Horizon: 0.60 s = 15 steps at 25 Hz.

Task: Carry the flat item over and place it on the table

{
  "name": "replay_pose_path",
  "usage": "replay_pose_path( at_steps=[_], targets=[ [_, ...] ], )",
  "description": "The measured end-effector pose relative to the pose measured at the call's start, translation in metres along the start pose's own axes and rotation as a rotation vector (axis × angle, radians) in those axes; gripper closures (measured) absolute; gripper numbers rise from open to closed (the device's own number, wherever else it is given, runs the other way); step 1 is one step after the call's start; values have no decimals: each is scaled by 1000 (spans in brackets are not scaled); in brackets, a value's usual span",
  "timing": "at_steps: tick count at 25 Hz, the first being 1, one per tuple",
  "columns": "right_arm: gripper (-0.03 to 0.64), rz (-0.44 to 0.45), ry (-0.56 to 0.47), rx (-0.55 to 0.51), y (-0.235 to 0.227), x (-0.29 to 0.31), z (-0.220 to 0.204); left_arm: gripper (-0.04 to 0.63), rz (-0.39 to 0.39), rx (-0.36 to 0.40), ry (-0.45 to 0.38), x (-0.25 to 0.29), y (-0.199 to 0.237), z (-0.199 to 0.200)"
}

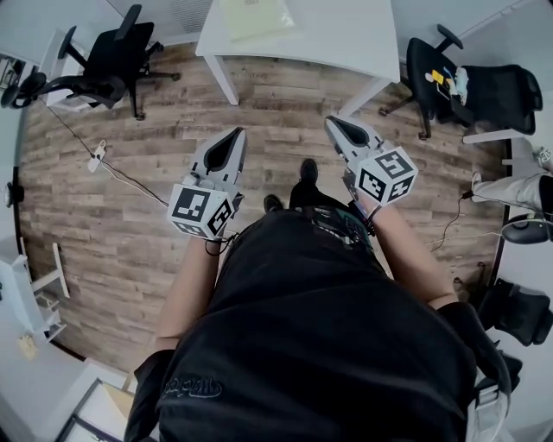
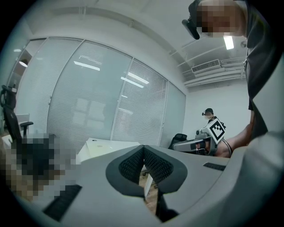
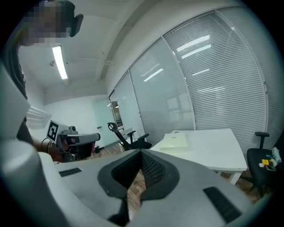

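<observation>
A pale yellow flat item [image 1: 255,15] lies on the white table [image 1: 346,39] ahead of me, at the top of the head view. It also shows in the left gripper view as the flat item [image 2: 104,145] and in the right gripper view as the flat item [image 3: 175,142] on the table [image 3: 217,150]. My left gripper [image 1: 235,135] and right gripper [image 1: 333,123] are held side by side over the wood floor, short of the table. Both are shut with nothing between their pads. The left gripper [image 2: 143,149] and right gripper [image 3: 141,153] both point toward the table.
A black office chair [image 1: 112,56] stands at the back left. Another chair [image 1: 471,86] with small items on it stands at the right of the table. A cable with a plug [image 1: 98,155] lies on the floor at left. A person's leg [image 1: 518,186] shows at the right edge.
</observation>
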State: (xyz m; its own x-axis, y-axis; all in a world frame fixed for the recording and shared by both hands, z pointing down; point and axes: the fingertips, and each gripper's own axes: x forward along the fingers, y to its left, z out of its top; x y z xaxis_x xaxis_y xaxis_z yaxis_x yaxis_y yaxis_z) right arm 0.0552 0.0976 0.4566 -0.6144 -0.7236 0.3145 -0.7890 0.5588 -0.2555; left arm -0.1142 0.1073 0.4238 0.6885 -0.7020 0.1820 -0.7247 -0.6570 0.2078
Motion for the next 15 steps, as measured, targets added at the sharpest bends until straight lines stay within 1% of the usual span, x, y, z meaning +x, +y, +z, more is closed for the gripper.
replay_pose_path(
  at_steps=[6,15],
  targets=[
    [595,-1,-3,-17,10,-5,3,581,-17,-12,-14,-3,-5,0],
    [595,6,-10,-30,15,1,10,581,-15,-18,-19,-5,-2,1]
  ],
)
